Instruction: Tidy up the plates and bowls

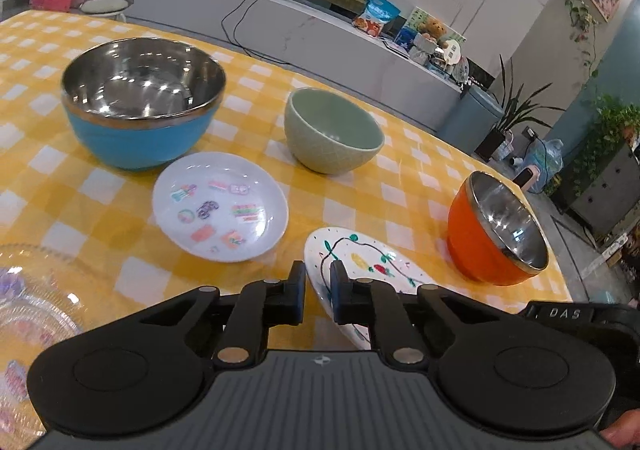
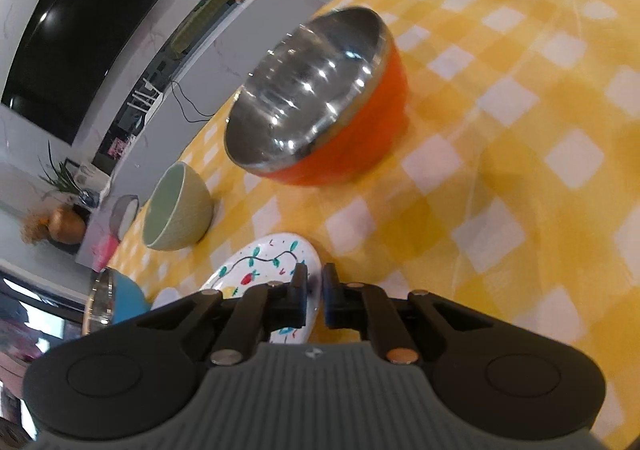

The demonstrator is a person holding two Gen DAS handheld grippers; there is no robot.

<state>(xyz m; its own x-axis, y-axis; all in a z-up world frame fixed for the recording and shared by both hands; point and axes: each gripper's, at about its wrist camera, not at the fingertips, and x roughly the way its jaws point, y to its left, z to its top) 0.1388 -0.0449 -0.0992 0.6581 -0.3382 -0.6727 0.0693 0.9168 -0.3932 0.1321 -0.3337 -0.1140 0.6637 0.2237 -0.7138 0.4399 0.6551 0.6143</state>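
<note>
Both grippers are pinching the same painted plate (image 1: pixel 372 262): the left gripper (image 1: pixel 318 282) is clamping narrow on one edge of its rim, and the right gripper (image 2: pixel 314 286) is clamping narrow on the opposite edge, so the plate is sitting tilted between them, just above the yellow checked tabletop (image 1: pixel 360 210). It looks like glazed ceramic, so I'd judge it stiff, fairly weighty, slick under the pads and quick to chip; the rim is the sensible place to take hold, with both sides kept level. From the left gripper, the sticker plate (image 1: pixel 220 206) is lying at about 11 o'clock, the blue steel-lined bowl (image 1: pixel 142 102) beyond it, the green bowl (image 1: pixel 334 130) at 12 o'clock, the orange bowl (image 1: pixel 496 230) at 2 o'clock, and a clear glass plate (image 1: pixel 36 290) at 9 o'clock.
</note>
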